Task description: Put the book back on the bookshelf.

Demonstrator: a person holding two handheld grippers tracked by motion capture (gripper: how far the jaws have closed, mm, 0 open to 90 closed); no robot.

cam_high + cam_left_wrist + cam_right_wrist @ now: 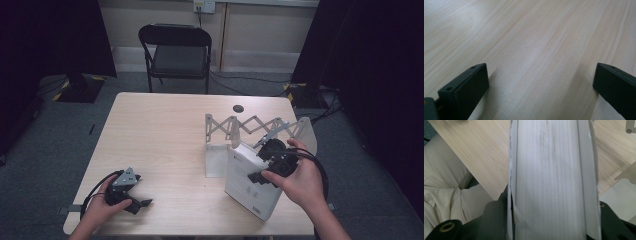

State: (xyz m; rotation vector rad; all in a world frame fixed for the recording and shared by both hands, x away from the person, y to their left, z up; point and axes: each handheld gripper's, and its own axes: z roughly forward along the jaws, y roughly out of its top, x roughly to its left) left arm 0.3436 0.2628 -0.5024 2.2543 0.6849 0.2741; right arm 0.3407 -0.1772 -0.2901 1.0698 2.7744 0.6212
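White and thick, a softcover book (248,186) sits clamped across its page block between the jaws of the right tongs (264,167), its lower edge apparently resting on the pale wood-grain worktop (165,145) and its top tilted toward the hand. In the right gripper view the stacked page edges (554,177) run straight up between the 2 black jaws, which press on the covers at either side. Just beyond the right tongs stands a white metal expanding bookend rack (235,131) with a scissor-lattice back and upright end plates; the book is just in front of it, not yet inside.

The left tongs (141,204) rest low on the worktop, well apart from the book, jaws spread wide with nothing between them and bare wood (536,50) ahead.

The likely step is setting the book upright in the rack. The grip sits near 1 end of a heavy book, so it could pivot or slip out when lifted. A loose cover edge could catch on an end plate, and a nudge could slide the light rack, since the left tongs are not steadying it.
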